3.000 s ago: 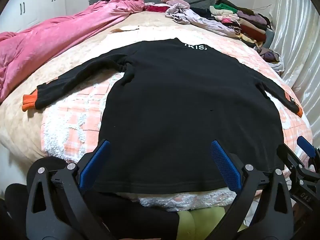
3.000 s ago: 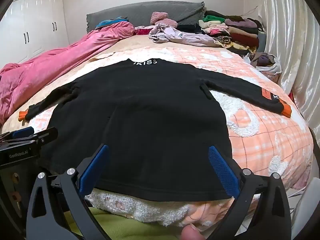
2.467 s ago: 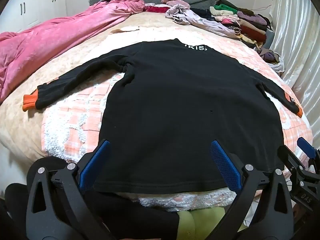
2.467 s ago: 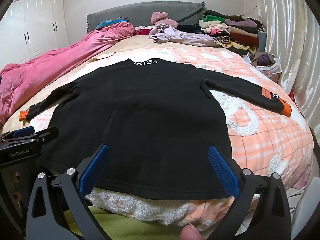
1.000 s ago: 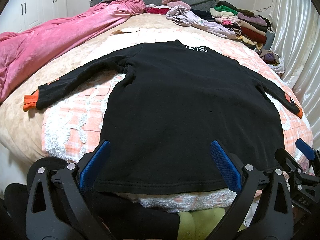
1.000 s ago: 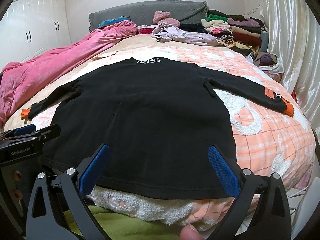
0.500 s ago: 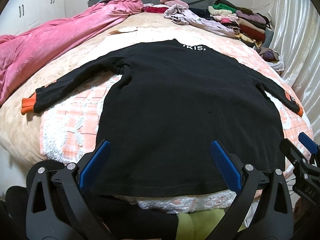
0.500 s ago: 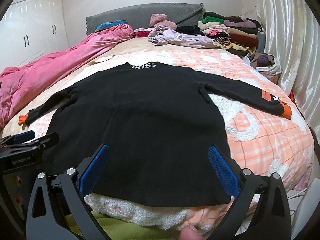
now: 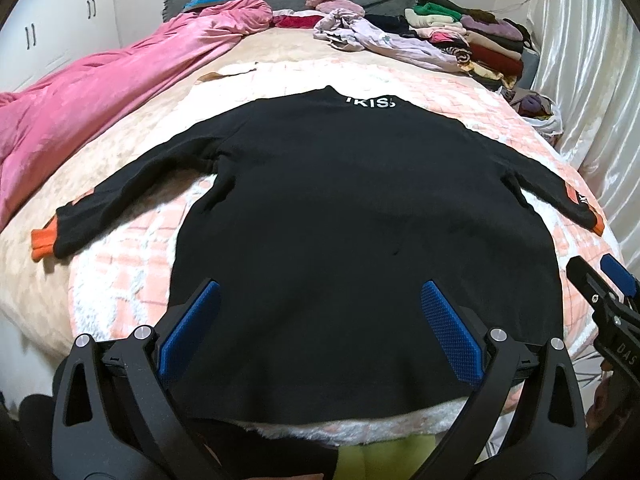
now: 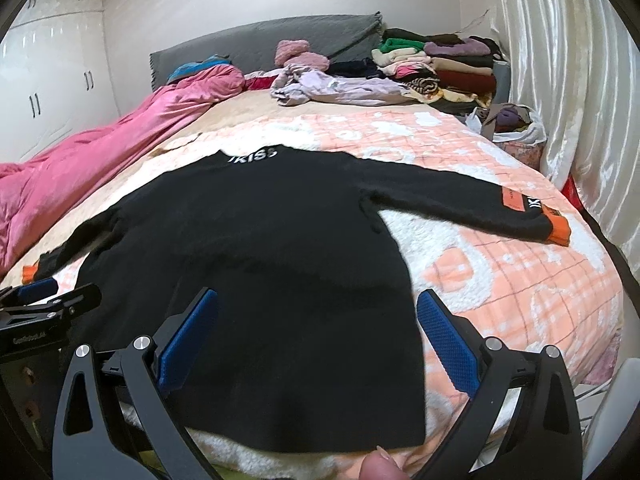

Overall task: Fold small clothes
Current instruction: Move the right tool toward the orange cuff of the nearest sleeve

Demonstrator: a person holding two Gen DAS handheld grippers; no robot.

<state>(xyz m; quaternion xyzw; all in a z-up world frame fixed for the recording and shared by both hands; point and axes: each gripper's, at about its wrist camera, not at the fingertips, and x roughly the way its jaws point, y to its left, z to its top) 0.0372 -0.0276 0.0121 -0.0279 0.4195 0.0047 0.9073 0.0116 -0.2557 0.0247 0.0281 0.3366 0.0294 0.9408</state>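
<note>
On the bed, over a peach and white blanket (image 10: 520,280), a black sweater (image 9: 360,240) lies flat with both sleeves spread out to the sides and the neck away from the cameras. Its cuffs are orange. The left gripper (image 9: 320,328) hangs above the hem with its fingers wide apart and holds nothing. The right gripper (image 10: 316,332) is also wide and empty, above the hem near the right corner. A pink quilt (image 10: 100,160) lies along the left side, and folded clothes (image 10: 440,64) are stacked near the headboard.
</note>
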